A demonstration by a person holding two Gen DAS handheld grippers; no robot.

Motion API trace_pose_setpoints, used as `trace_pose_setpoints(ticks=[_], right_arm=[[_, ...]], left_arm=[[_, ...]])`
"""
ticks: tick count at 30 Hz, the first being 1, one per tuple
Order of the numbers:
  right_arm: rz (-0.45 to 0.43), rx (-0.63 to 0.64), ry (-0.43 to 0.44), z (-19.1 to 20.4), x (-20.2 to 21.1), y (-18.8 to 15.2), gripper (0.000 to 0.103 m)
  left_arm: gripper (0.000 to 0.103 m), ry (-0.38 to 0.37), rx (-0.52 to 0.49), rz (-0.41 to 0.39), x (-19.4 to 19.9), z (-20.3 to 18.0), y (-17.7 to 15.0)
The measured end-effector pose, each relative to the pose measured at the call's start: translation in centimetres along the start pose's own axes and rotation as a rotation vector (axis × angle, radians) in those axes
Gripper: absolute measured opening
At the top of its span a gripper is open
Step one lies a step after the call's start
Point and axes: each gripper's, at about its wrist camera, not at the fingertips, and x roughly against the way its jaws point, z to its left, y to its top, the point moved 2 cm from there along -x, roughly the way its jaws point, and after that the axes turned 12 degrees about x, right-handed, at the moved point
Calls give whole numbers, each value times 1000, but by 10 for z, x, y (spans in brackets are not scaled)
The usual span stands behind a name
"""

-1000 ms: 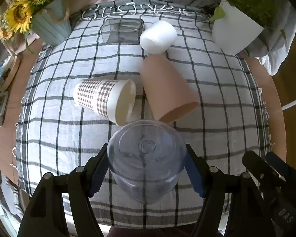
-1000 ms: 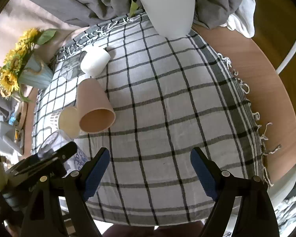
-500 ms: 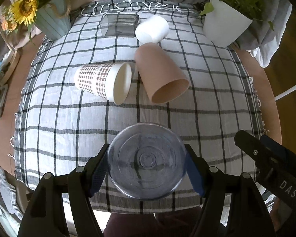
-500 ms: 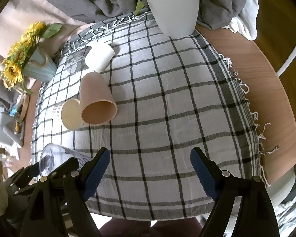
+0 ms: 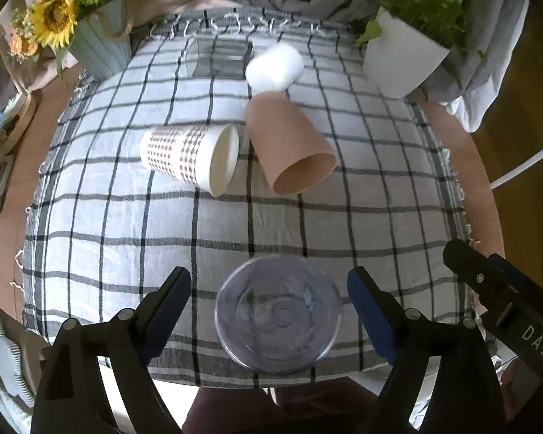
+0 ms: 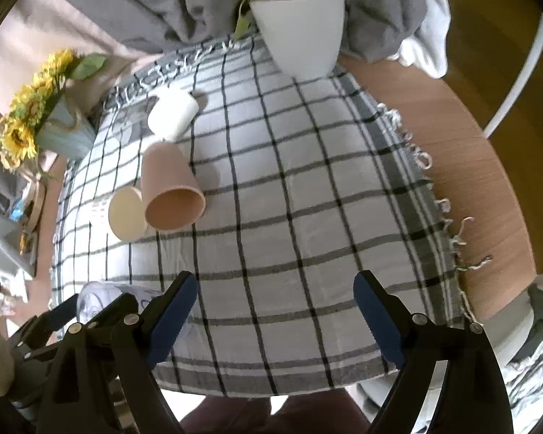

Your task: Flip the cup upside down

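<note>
Left wrist view showed the clear cup (image 5: 278,314) standing base-up on the checked cloth (image 5: 126,224) at lower centre, between the wide-spread blue pads (image 5: 170,307) of the left gripper (image 5: 269,313), untouched. Above lay a patterned paper cup (image 5: 188,159) and pink cup (image 5: 289,144). The right gripper (image 6: 275,311) gaped wide, holding nothing.

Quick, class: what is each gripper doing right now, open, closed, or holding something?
Left gripper: open, its fingers apart from the clear cup standing between them.
Right gripper: open, holding nothing, above the checked cloth.
</note>
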Motion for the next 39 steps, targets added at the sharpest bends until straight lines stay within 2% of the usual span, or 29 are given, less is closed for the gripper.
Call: trace_pose_setpoints(ticks=[7, 14, 28, 39], right_arm=[[-111, 8, -54, 11, 40, -1, 92], [-190, 41, -54, 42, 64, -6, 93], [-250, 128, -26, 110, 77, -25, 97], [-278, 158, -67, 147, 84, -32, 101]], left_arm=[[96, 20, 1, -146, 41, 13, 2], [101, 49, 44, -236, 64, 45, 4], [102, 109, 39, -323, 94, 100, -4], [103, 110, 17, -336, 101, 128, 1]])
